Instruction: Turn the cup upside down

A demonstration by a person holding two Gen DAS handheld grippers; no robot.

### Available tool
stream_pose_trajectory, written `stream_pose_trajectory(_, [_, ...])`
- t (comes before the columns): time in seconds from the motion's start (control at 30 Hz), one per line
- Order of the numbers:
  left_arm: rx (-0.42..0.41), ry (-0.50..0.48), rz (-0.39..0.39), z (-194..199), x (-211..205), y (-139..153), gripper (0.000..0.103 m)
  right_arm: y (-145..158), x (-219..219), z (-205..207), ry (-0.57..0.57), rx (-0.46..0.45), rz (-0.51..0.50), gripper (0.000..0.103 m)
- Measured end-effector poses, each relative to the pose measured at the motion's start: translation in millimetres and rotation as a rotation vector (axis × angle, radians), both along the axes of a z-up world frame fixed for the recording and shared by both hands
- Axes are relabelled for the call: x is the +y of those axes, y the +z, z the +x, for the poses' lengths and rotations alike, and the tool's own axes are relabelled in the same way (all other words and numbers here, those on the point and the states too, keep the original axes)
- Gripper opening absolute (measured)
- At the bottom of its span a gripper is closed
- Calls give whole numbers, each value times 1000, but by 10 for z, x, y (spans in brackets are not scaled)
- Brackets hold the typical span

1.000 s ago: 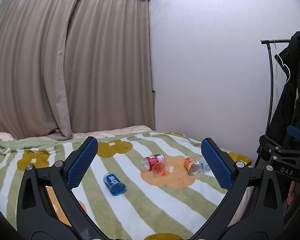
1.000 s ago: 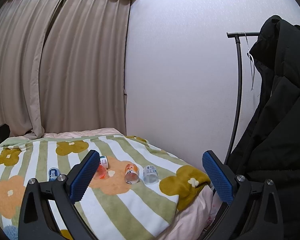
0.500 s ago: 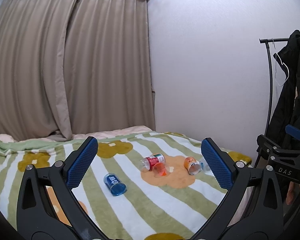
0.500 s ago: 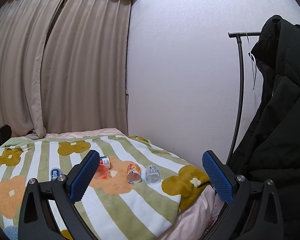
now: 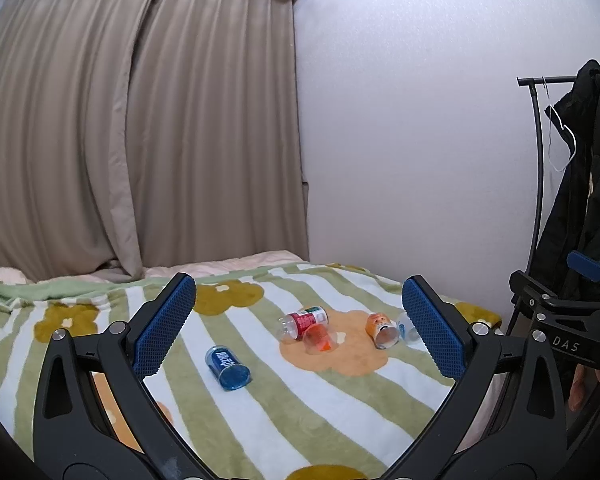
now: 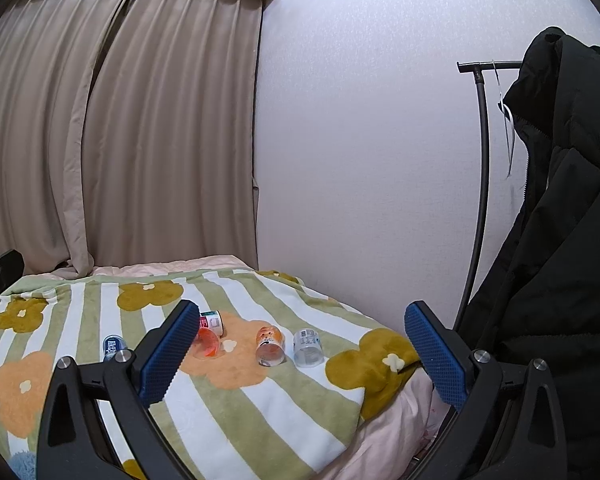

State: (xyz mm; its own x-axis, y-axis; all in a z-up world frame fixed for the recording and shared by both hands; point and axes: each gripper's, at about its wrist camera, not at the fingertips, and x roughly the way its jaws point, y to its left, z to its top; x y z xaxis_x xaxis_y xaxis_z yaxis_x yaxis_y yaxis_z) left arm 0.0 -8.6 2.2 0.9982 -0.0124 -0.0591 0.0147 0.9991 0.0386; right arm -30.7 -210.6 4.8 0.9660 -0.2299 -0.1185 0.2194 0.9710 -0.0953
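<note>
Several small cups lie on their sides on the striped flower blanket (image 5: 260,420): a blue cup (image 5: 228,367), a red-labelled cup (image 5: 304,319), a clear orange cup (image 5: 318,339), an orange printed cup (image 5: 381,330) and a clear cup (image 5: 406,326). In the right wrist view the same show: blue cup (image 6: 114,346), red-labelled cup (image 6: 213,321), clear orange cup (image 6: 208,343), orange printed cup (image 6: 270,345), clear cup (image 6: 308,347). My left gripper (image 5: 298,326) is open and empty, well short of the cups. My right gripper (image 6: 300,350) is open and empty, held back from the bed.
The bed meets a beige curtain (image 5: 120,140) at the back and a white wall (image 5: 420,160) on the right. A black coat (image 6: 560,240) hangs on a rack (image 6: 482,160) right of the bed. The right gripper's body (image 5: 560,320) shows at the left view's right edge.
Both views have drifted slightly; the cups sit a little further right in the right wrist view. Both grippers stay open. No cup has moved.
</note>
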Motion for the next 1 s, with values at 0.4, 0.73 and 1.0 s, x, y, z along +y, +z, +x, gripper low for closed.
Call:
stream_pose_trajectory(0.4, [12,-7,-8,15,-16,-28,103,-14,3,3,3,1,1,102])
stream_pose_trajectory(0.73, [18,-12,-16,22,7,-40,103,-22,10,3,3,2,3,102])
stream_pose_trajectory(1.0, [30,-24,-19,63,27,-43,103,-73,51,-11,7,7,8,102])
